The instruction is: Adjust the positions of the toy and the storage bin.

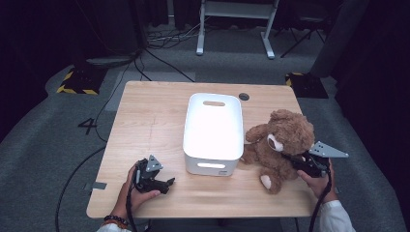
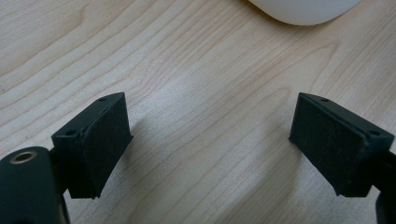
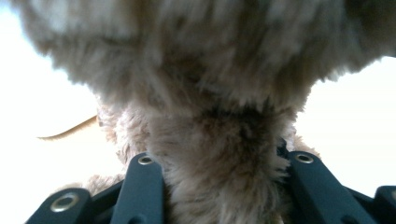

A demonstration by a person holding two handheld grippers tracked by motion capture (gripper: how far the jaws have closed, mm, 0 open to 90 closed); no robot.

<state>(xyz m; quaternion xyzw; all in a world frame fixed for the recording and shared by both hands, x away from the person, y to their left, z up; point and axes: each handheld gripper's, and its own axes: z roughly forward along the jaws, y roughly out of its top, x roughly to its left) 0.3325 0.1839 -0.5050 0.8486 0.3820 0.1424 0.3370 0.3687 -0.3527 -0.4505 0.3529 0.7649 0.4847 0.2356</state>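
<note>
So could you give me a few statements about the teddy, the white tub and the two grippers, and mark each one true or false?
1. The right gripper is clamped on the teddy bear. True.
2. The teddy bear lies inside the white tub. False: it sits on the table beside the tub.
3. The left gripper is open, with nothing between its jaws. True.
4. The white tub stands on the floor. False: it is on the table.
</note>
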